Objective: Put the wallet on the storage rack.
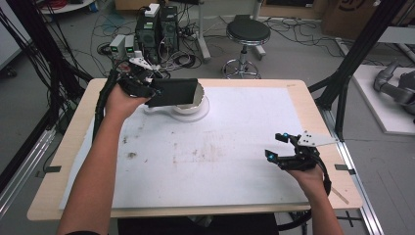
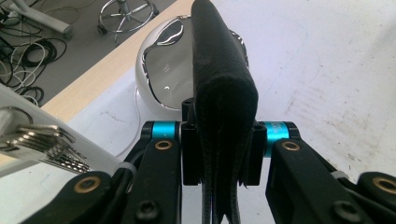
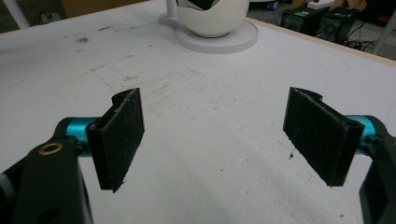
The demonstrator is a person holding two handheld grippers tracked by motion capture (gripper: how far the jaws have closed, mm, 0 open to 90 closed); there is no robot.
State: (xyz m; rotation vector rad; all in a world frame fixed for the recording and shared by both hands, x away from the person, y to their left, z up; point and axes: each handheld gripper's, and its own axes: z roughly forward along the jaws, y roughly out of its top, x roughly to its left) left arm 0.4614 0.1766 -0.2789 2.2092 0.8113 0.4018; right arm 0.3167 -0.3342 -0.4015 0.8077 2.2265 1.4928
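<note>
Tool (image 2: 219, 154) in the left hand (image 1: 125, 100) is clamped on a flat black pouch (image 1: 172, 92), and both pads press on its sides in the left gripper view. The pouch is held in the air at the far left part of the desk (image 1: 73, 147), just above a white round device with a shiny top (image 1: 195, 105); whether the pouch touches it, I cannot tell from these angles. The right tool (image 1: 280, 146) is near the right edge of the desk, well apart from the pouch, its jaws stand wide apart with nothing between them, and its pads (image 3: 122, 135) hang over bare sheet. A white sheet (image 1: 220, 161) with brown stains covers most of the desk. Behind the desk there are a black round stool (image 1: 247, 32), computer cases (image 1: 156, 27) and many cables on the grey floor (image 1: 303, 54).
</note>
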